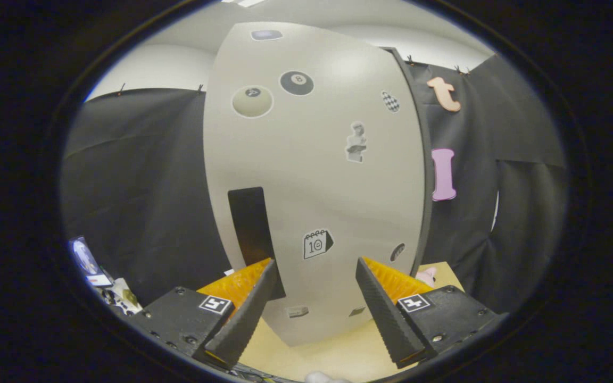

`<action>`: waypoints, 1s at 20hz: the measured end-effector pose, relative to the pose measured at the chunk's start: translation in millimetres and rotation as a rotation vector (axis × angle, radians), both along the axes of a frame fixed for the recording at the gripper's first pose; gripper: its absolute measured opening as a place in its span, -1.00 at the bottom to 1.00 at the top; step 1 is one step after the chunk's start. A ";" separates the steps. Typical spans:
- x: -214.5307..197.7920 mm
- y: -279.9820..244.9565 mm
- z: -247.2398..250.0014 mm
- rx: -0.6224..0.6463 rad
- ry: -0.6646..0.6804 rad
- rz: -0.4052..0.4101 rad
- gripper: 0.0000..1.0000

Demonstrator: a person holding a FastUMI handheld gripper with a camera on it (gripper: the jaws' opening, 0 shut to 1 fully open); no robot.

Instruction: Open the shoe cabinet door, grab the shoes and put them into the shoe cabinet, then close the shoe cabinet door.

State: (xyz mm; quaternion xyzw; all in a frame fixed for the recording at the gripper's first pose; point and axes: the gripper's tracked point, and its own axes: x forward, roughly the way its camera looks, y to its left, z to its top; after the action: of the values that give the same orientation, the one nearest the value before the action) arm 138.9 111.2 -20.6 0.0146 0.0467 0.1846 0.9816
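The shoe cabinet's pale door (317, 175) stands shut straight ahead of me, dotted with stickers. A black handle strip (253, 234) runs down its left side, ending just behind my left fingertip. My gripper (314, 266) is open with nothing between its fingers, held close in front of the door's lower part. A bit of a pink shoe (427, 276) peeks out on the tabletop past the door's lower right corner, beyond my right finger.
The cabinet stands on a light wooden tabletop (333, 351). Black cloth walls (141, 202) hang on both sides of it. A small clutter of objects (99, 276) lies low at the left, beside the left finger's mount.
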 end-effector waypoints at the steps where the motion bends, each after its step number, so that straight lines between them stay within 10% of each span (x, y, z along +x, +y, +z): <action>1: 11.7 7.7 0.2 -0.015 -0.006 -0.005 0.98; 10: 63.3 27.3 25.6 -0.021 -0.050 -0.061 0.98; 20: 14.2 5.3 10.0 -0.064 -0.041 -0.091 0.98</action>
State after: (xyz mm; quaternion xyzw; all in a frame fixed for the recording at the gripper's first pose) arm 153.2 116.5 -10.6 -0.0183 0.0319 0.1385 0.9897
